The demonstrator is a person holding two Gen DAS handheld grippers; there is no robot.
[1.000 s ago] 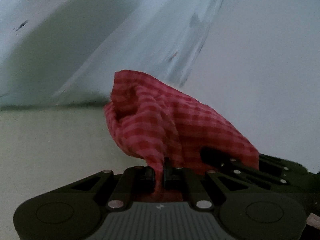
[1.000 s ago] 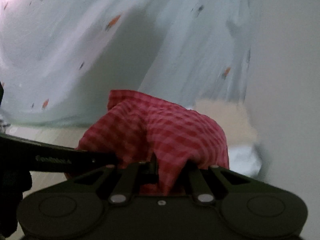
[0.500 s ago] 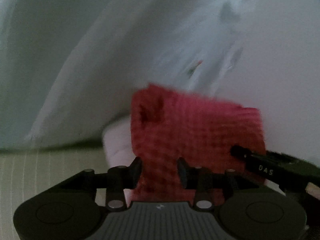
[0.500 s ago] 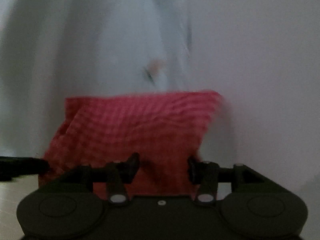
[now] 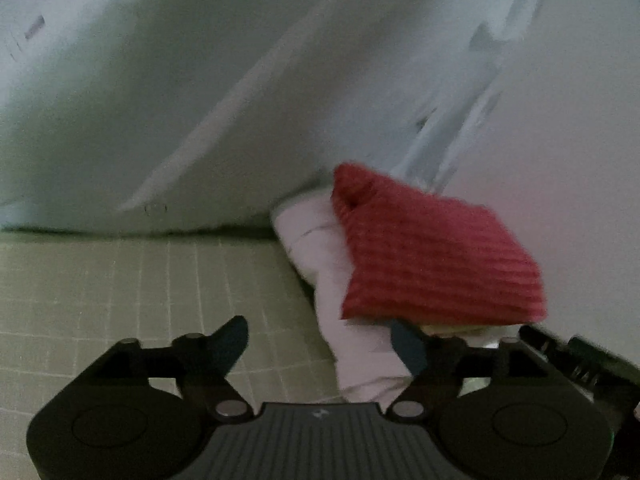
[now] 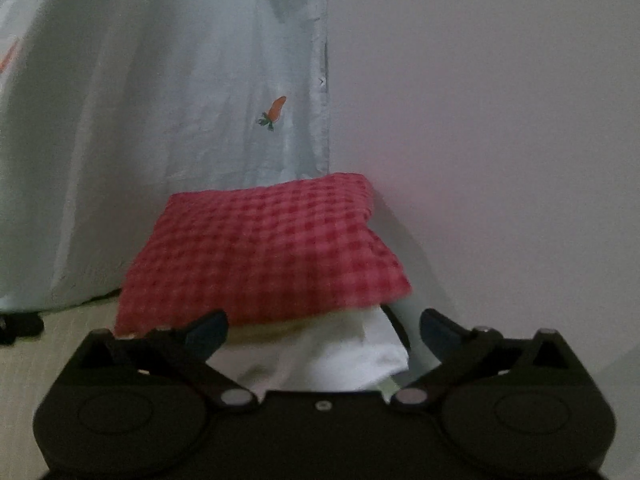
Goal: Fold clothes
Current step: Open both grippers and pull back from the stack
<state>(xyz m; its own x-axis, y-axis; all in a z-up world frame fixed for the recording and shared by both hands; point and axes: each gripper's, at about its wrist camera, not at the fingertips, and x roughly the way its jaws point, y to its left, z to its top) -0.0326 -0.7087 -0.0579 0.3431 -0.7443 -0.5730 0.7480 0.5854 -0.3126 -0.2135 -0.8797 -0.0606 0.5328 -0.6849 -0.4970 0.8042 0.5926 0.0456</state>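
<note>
A second ago both grippers pinched the red checked cloth (image 6: 260, 252); it has since dropped out of them and lies folded on a white stack (image 5: 340, 280) at the mat's (image 5: 120, 288) far edge. The mat is pale green with a grid. Behind it hangs a pale curtain (image 6: 180, 120) printed with carrots, with a bare wall (image 6: 500, 120) to its right. The left gripper (image 5: 320, 340) and right gripper (image 6: 324, 328) are both opening, jaws spread wide and pinching nothing. No writing can be read.
</note>
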